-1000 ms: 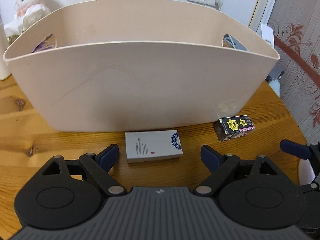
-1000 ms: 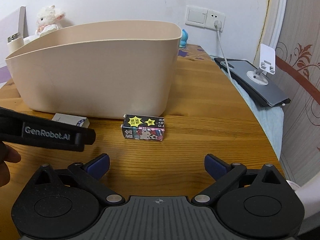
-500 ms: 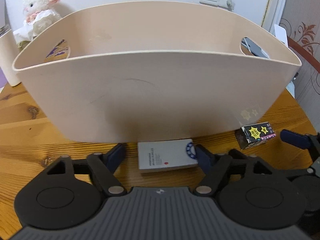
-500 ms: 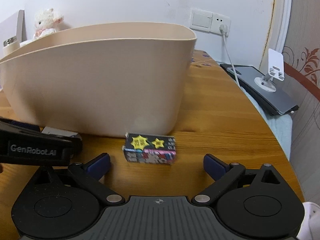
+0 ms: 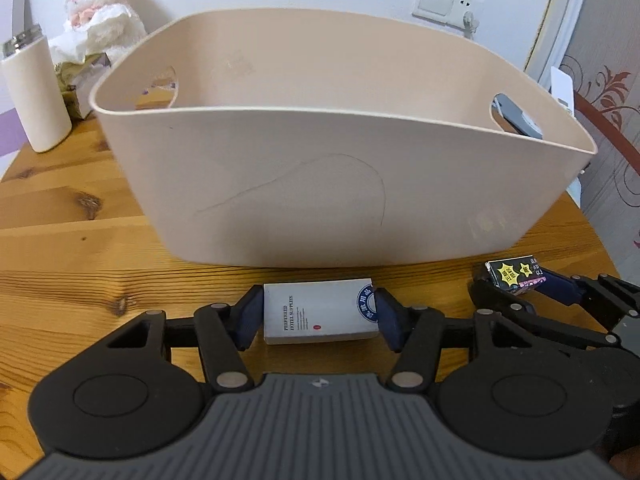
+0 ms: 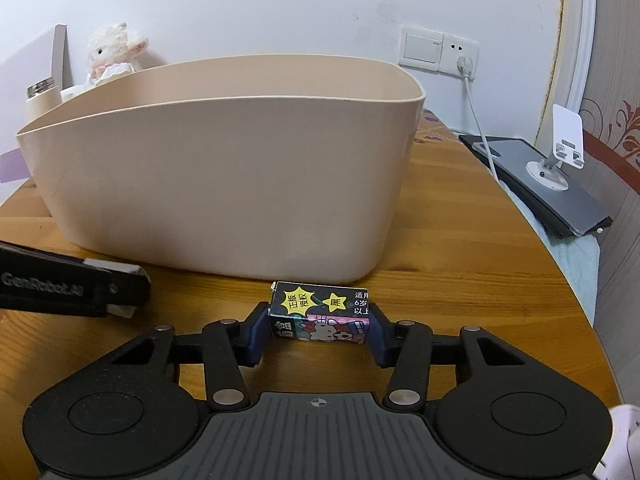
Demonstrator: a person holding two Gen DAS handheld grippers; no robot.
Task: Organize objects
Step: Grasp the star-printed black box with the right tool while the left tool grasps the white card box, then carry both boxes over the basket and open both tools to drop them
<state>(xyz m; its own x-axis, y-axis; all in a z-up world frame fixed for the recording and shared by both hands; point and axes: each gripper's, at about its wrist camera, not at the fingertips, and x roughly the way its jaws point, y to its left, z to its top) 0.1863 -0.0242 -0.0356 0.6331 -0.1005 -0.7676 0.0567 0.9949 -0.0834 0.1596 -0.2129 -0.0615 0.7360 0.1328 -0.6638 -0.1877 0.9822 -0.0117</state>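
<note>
A large beige plastic basket point(image 5: 328, 184) stands on the wooden table point(image 5: 60, 240); it also shows in the right wrist view point(image 6: 224, 192). My left gripper point(image 5: 318, 316) is shut on a white box with blue print point(image 5: 320, 316), which rests on the table just in front of the basket. My right gripper point(image 6: 316, 326) is shut on a small black cartoon box with yellow stars point(image 6: 320, 314), low on the table by the basket's right corner. That box point(image 5: 512, 276) and the right gripper point(image 5: 520, 292) also show at the right in the left wrist view.
A white plush lamb point(image 5: 104, 12) and a cream tumbler point(image 5: 34, 92) stand behind the basket at left. A grey tablet with a white phone stand point(image 6: 556, 168) lies at the right table edge, under a wall socket with cable point(image 6: 468, 68).
Both grippers moved forward and down around their boxes and closed on them. The left went from open to shut on the white box, the right from open to shut on the cartoon box.
</note>
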